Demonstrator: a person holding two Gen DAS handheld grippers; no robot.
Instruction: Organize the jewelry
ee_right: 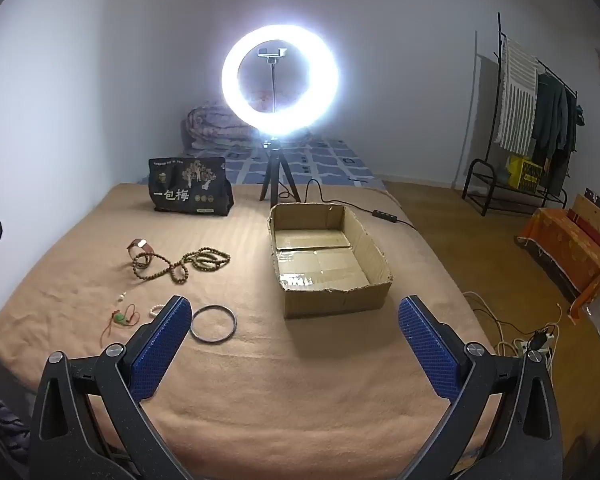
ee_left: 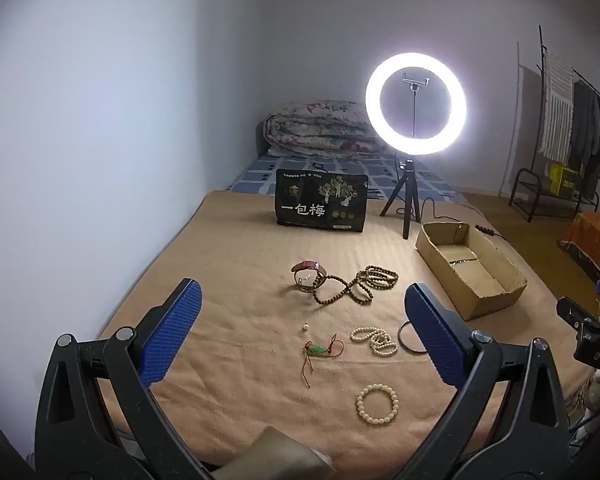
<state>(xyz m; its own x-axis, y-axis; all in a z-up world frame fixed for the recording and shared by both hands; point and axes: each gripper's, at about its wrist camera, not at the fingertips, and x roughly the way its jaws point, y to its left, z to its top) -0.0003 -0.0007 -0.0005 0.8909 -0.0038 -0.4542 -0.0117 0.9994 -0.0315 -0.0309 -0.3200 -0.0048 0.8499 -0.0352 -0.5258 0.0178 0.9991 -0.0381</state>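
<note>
**Jewelry scattered on the blanket, box bare**

Both the left gripper (ee_left: 302, 316) and right gripper (ee_right: 294, 332) hover with jaws wide apart, holding nothing. On the tan blanket (ee_left: 240, 248) lie a wooden bead strand (ee_left: 354, 284), red-strapped watch (ee_left: 309, 267), pearl necklace (ee_left: 374, 340), cream bead bracelet (ee_left: 377, 404), jade pendant (ee_left: 318, 350) and dark bangle (ee_right: 213, 324), all left of the cardboard box (ee_right: 340, 300).

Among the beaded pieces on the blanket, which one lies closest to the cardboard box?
The long brown wooden bead strand, looped in figure eights beside the watch. The two cream pearl pieces, the strand and the bracelet, lie farther from the cardboard box.
</note>
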